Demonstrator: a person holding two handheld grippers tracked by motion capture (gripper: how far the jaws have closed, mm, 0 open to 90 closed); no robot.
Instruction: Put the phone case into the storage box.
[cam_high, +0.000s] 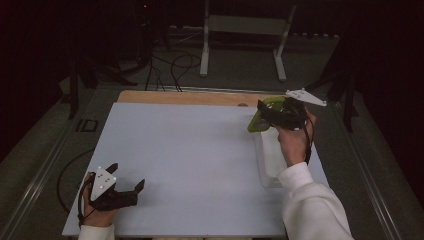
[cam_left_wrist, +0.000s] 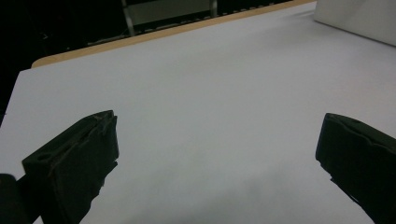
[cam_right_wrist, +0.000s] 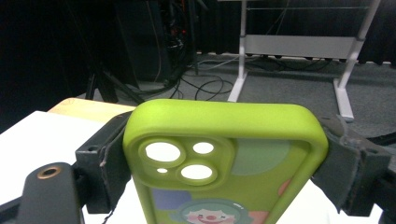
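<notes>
Left gripper (cam_high: 127, 186) resting low at near-left corner of table (cam_high: 190, 150), jaws spread wide, nothing between them; left gripper view confirms bare white surface between the two black pads (cam_left_wrist: 74, 158).

Mid-table: bare.

Right gripper (cam_high: 270, 114) raised over far-right part of table, clamped on green phone case (cam_high: 260, 120) across its sides. Right gripper view: case (cam_right_wrist: 224, 154) pinched near its camera end, cutouts facing lens, cartoon clown print lower down. Case off the surface, tilted, just above far end of white box (cam_high: 272, 155) by right edge.

Step, judged: carrying phase, case lifted and in transit, likely to or from box; direction not readable. Next move calls for lowering case flat over chosen spot, then easing jaws apart; left side idle.

Count: 2 grippers, 1 phone case, 1 white box, 1 table.
</notes>
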